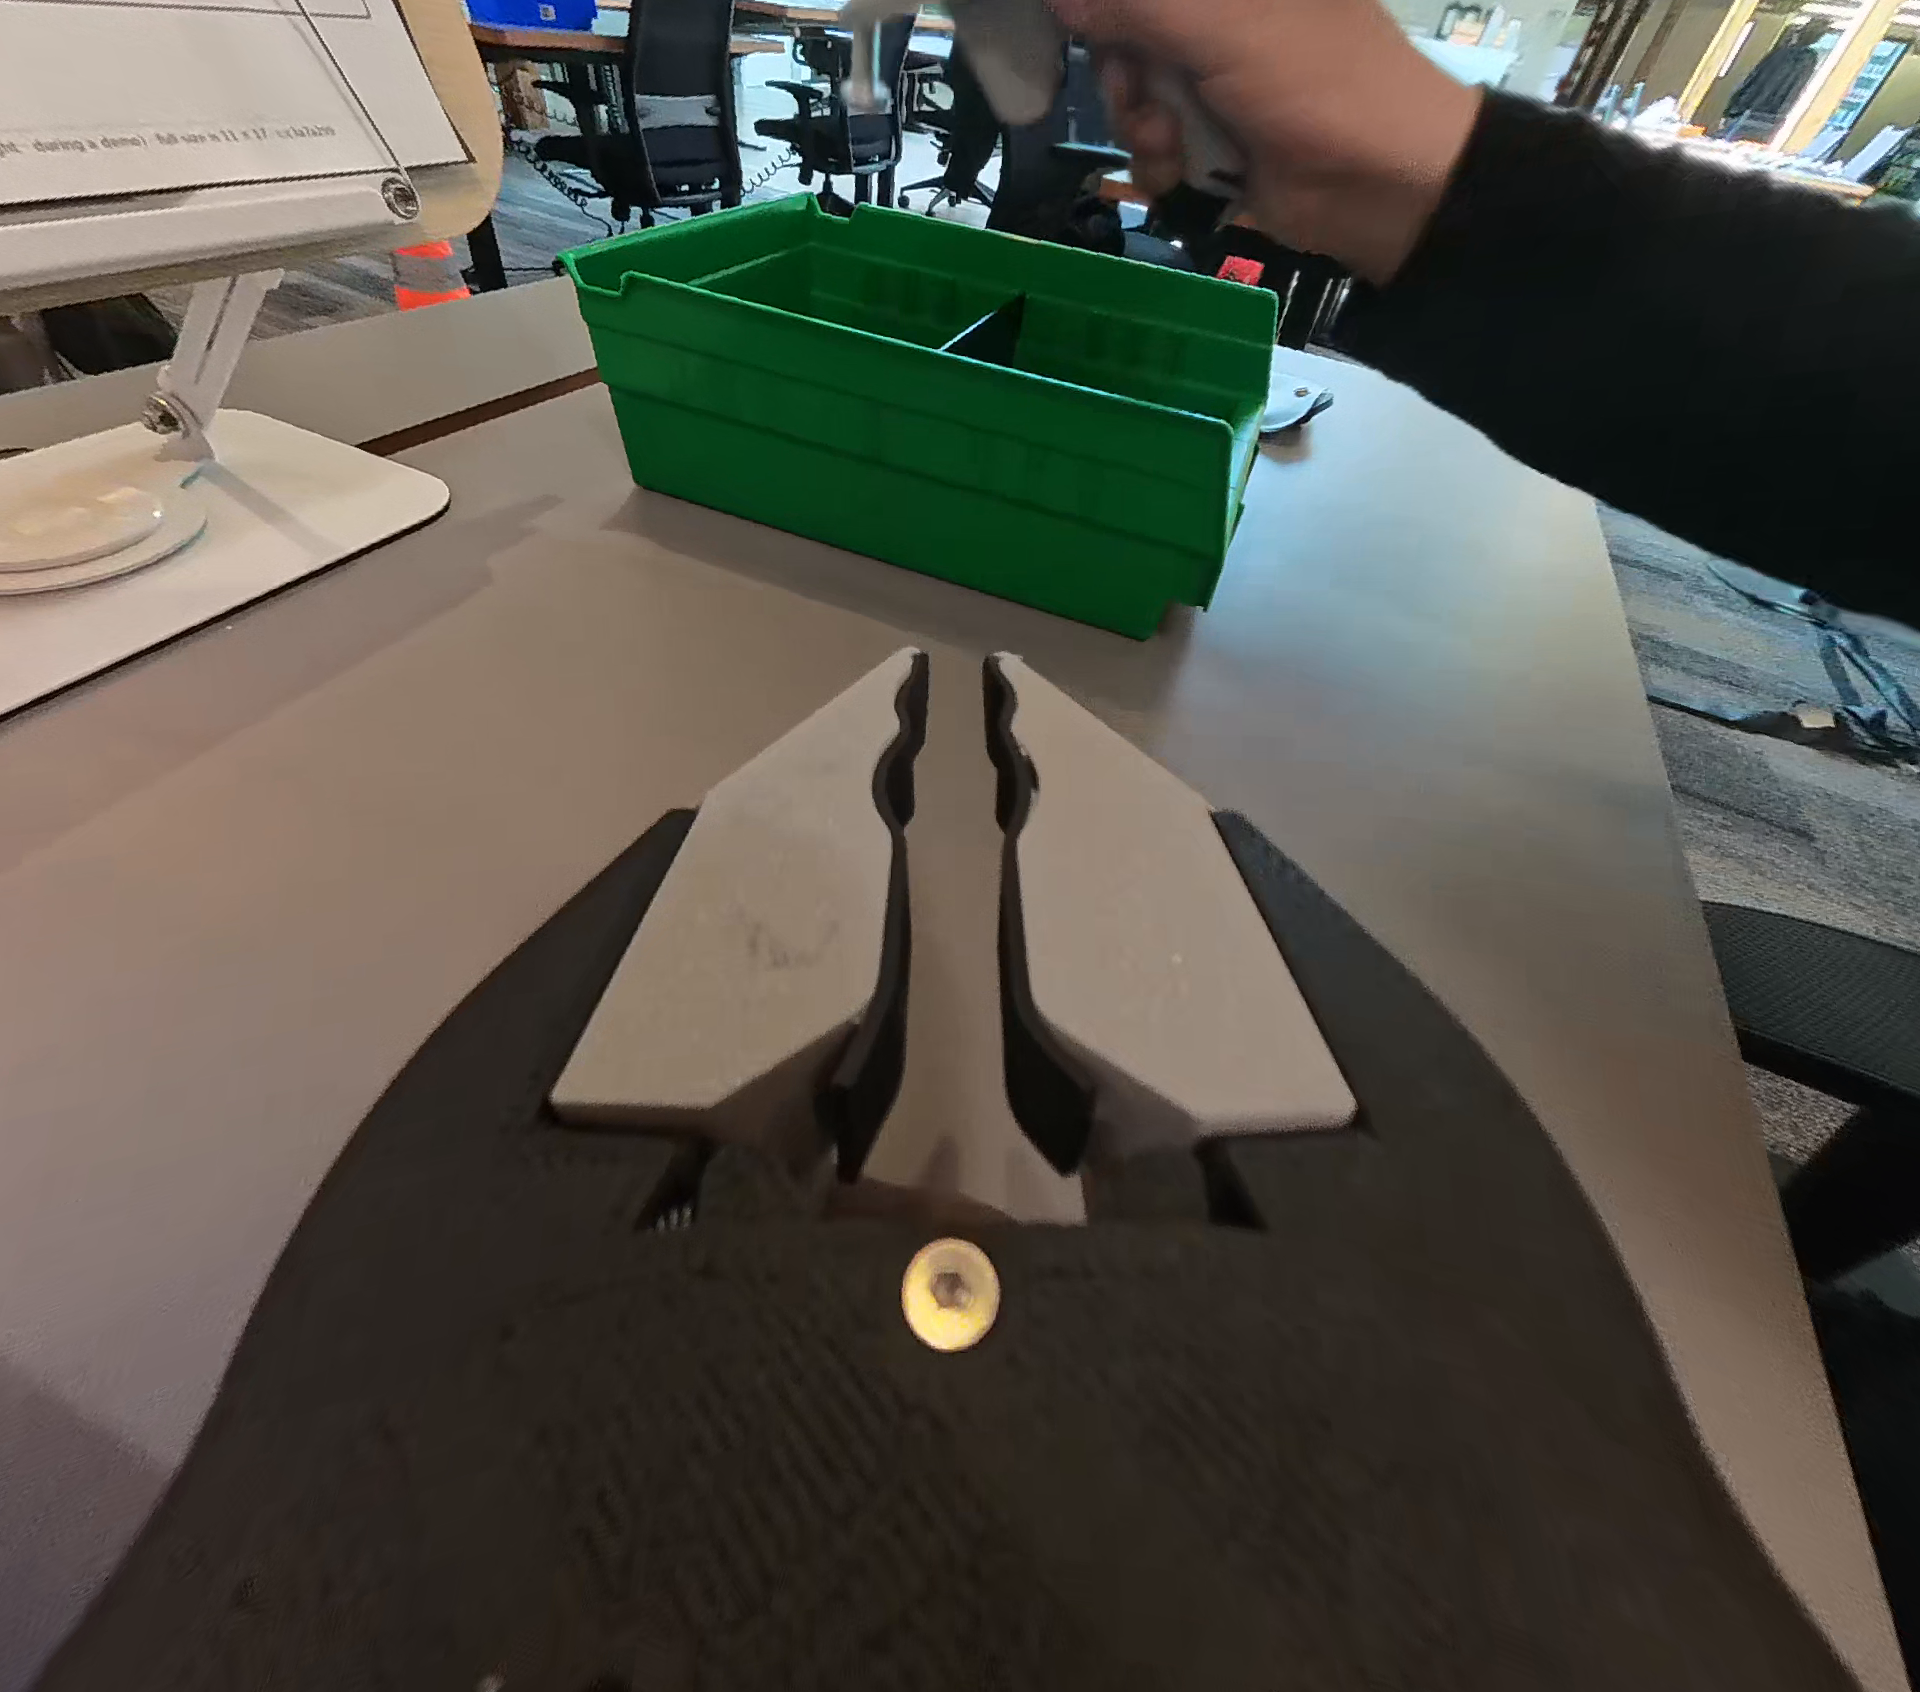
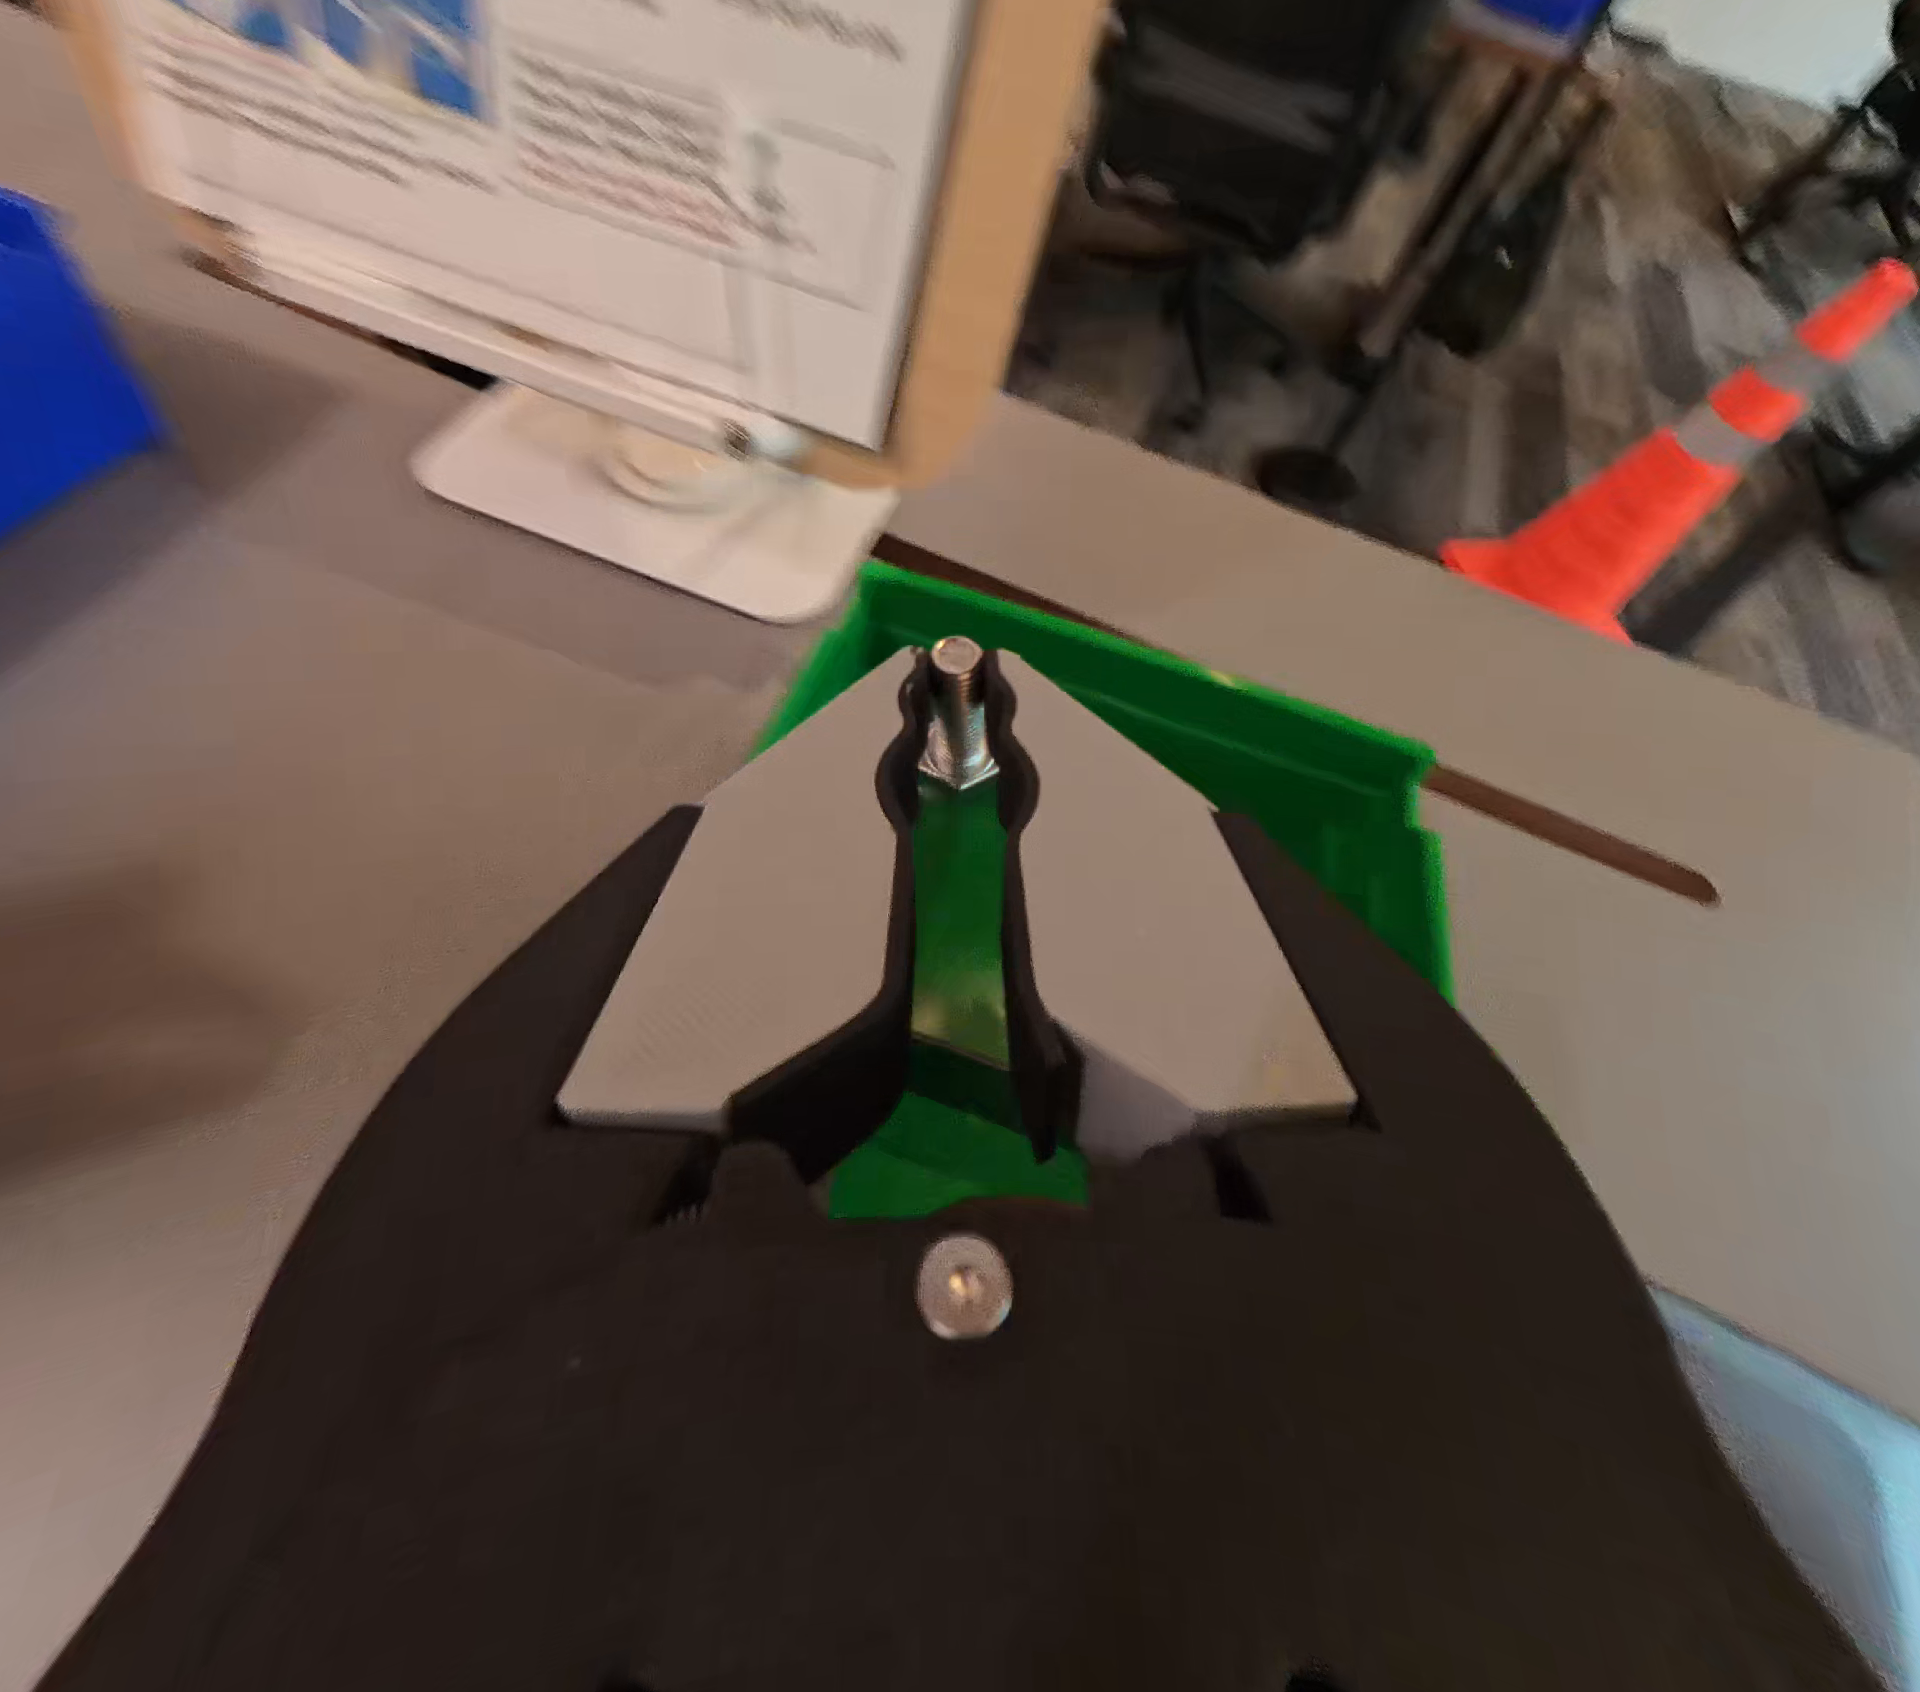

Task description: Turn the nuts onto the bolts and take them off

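Note:
My right gripper (image 2: pixel 956 666) is shut on a silver bolt (image 2: pixel 956 717), whose hex head sits back between the fingers and whose threaded end points forward. It hangs above the green bin (image 2: pixel 1247 738). In the left wrist view the right gripper (image 1: pixel 883 21), held by a hand (image 1: pixel 1268 84), is raised over the green bin (image 1: pixel 914 437), with the bolt (image 1: pixel 868 58) hanging down, blurred. My left gripper (image 1: pixel 954 676) is low over the grey table (image 1: pixel 436 759) in front of the bin. Its jaws stand a narrow gap apart with nothing between them. No nut is visible.
A black divider (image 1: pixel 987 338) splits the bin. A sign on a white stand (image 1: pixel 208 499) is at the left of the table and also shows in the right wrist view (image 2: pixel 665 489). A blue bin (image 2: pixel 62 375) sits far left. An orange cone (image 2: pixel 1662 489) and office chairs (image 1: pixel 675 73) stand beyond the table's edge. The gap from one gripper's tips to the other's is roughly 30 centimetres.

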{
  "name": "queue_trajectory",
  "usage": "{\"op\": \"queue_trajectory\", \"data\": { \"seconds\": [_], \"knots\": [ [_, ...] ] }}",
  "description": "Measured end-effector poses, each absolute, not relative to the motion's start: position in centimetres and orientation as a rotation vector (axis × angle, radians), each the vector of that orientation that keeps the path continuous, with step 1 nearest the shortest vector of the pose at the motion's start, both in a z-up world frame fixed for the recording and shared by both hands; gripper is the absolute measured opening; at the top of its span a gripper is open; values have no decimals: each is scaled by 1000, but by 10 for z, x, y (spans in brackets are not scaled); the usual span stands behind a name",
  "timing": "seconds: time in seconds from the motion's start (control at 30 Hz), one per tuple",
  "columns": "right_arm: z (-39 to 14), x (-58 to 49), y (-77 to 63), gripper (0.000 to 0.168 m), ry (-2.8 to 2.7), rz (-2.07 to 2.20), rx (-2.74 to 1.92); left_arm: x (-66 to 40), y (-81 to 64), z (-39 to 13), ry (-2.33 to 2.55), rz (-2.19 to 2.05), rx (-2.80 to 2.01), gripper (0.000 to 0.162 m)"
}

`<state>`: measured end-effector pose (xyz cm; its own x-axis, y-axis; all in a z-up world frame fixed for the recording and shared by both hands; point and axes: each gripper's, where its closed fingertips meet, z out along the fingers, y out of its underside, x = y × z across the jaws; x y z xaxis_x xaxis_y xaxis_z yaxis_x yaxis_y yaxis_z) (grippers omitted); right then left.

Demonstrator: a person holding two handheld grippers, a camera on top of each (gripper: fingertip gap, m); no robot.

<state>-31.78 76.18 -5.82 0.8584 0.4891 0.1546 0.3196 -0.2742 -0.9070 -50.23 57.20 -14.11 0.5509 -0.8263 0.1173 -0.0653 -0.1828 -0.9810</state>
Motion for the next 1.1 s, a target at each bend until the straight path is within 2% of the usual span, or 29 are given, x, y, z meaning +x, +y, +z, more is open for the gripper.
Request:
{"op": "queue_trajectory", "data": {
  "seconds": [0.07,0.13,0.2,0.43,0.57,0.77,1.1],
  "knots": [
    [-94,-299,783,8,-581,137,-2005,-503,572,-141,766,-815,-1627,8],
    [-123,-281,796,23,-545,80,-2095,-504,574,-142,759,-810,-1630,8],
    [-128,-272,802,29,-505,53,-2111,-505,575,-143,753,-810,-1637,8],
    [-40,-378,740,34,-649,436,-1794,-500,574,-151,784,-805,-1658,8],
    [-30,-466,670,36,-822,670,-1646,-500,576,-157,794,-779,-1674,8],
    [-87,-535,639,38,-875,756,-1649,-509,580,-148,748,-784,-1652,7],
    [-177,-510,693,42,-761,628,-1787,-502,577,-158,774,-823,-1699,7]
  ]
}}
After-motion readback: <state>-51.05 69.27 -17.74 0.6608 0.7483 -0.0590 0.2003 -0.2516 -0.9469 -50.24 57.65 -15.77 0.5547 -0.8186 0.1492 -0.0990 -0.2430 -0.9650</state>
